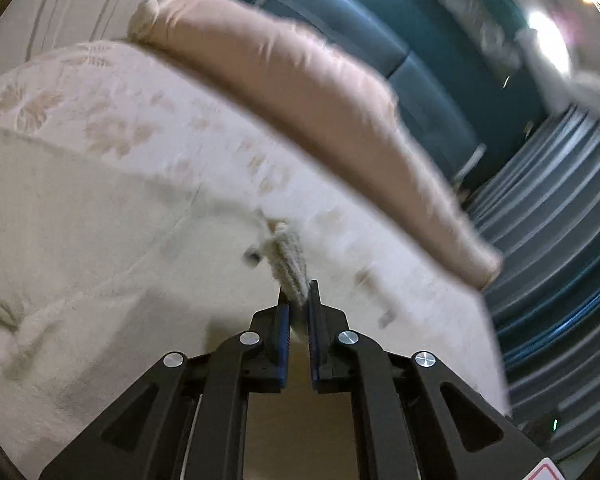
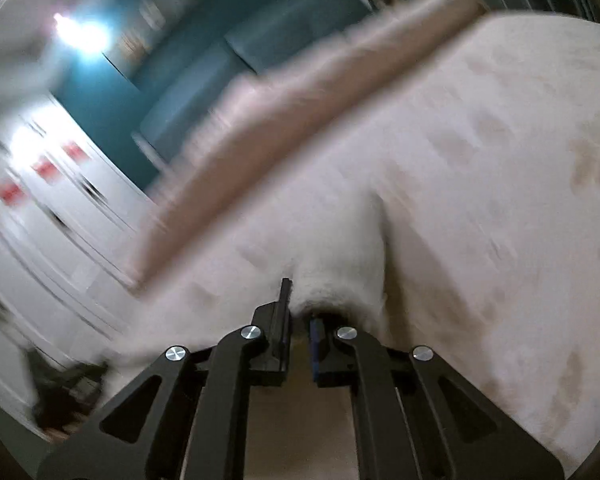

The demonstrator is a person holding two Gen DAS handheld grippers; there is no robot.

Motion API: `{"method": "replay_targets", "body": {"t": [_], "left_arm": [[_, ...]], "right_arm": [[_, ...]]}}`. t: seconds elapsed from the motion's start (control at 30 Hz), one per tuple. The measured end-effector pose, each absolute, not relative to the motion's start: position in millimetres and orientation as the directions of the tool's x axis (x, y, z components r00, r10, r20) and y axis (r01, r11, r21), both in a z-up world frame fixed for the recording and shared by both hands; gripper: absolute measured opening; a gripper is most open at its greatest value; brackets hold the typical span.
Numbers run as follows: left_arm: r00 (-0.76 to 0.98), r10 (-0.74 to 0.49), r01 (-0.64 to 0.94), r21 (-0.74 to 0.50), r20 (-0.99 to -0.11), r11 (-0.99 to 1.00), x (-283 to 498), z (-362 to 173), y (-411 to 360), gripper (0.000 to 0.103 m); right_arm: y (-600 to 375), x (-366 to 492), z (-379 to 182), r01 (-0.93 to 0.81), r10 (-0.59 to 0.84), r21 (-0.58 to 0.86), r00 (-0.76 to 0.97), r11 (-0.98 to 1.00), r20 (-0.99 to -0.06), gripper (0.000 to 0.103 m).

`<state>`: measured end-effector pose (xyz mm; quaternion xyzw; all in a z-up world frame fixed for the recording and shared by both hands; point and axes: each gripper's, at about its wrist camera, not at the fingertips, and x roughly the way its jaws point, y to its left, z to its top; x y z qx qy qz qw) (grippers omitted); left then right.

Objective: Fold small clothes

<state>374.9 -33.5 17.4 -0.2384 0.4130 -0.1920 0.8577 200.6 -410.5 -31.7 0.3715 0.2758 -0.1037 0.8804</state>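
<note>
- Left claw [image 1: 298,300] pinched tight on cream garment [image 1: 100,220], ribbed edge.
- Right claw [image 2: 298,312] nearly closed on same cloth, blurry.
- Garment lifted over bed [image 1: 340,240]; fold prob. barely begun.

Two matching black handheld grippers

The left gripper [image 1: 298,300] and right gripper [image 2: 300,308] share matte black linkage arms with triangular cut-outs, round silver pivot screws and blue ribbed finger pads [image 1: 285,332] (a red-and-white sticker corner shows low on the left one).
</note>
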Motion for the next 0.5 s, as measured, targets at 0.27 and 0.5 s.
{"method": "replay_targets", "body": {"t": [0.27, 0.5], "left_arm": [[0.540, -0.479, 0.049, -0.543, -0.692, 0.838, 366.4, -50.1, -26.3, 0.013], [0.571, -0.496, 0.060, -0.570, -0.654, 0.819, 360.1, -58.9, -20.4, 0.013]], "right_arm": [[-415.0, 190.1, -49.7, 0.488, 0.041, 0.543, 0.717, 0.683, -0.696, 0.010], [-385.4, 209.1, -7.7, 0.434, -0.077, 0.409, 0.755, 0.803, -0.651, 0.012]]}}
